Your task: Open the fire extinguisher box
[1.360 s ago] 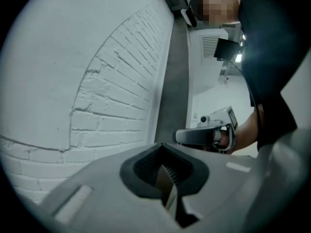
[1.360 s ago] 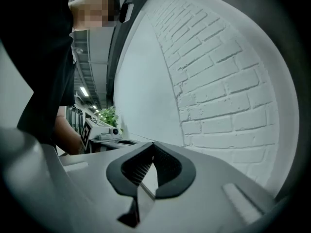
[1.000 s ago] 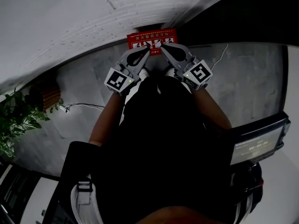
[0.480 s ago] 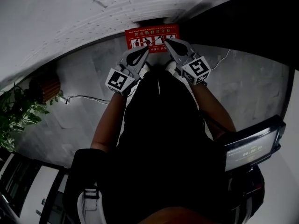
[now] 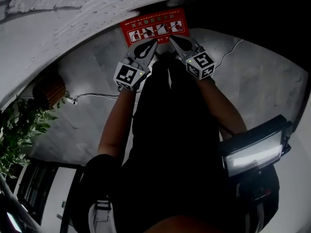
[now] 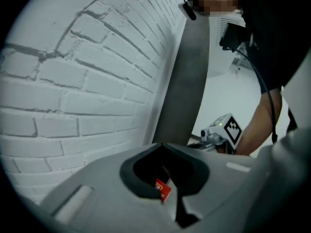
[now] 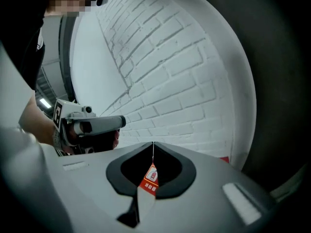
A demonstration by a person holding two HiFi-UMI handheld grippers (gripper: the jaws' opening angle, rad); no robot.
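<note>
The red fire extinguisher box stands on the floor against the white brick wall, its top printed with white pictograms. My left gripper and right gripper hang side by side just in front of it, tips at its near edge. Both are shut with nothing between the jaws. In the left gripper view the tips meet, and a bit of the red box shows through the jaw opening. The right gripper view shows its tips together, with a red label behind them.
A green plant and a brown basket stand at the left, with a cable on the grey floor. A lit screen device hangs at the person's right side. A dark panel borders the box on the right.
Both grippers have sunk toward the red box, which now looks nearer and larger. Both stay shut.
</note>
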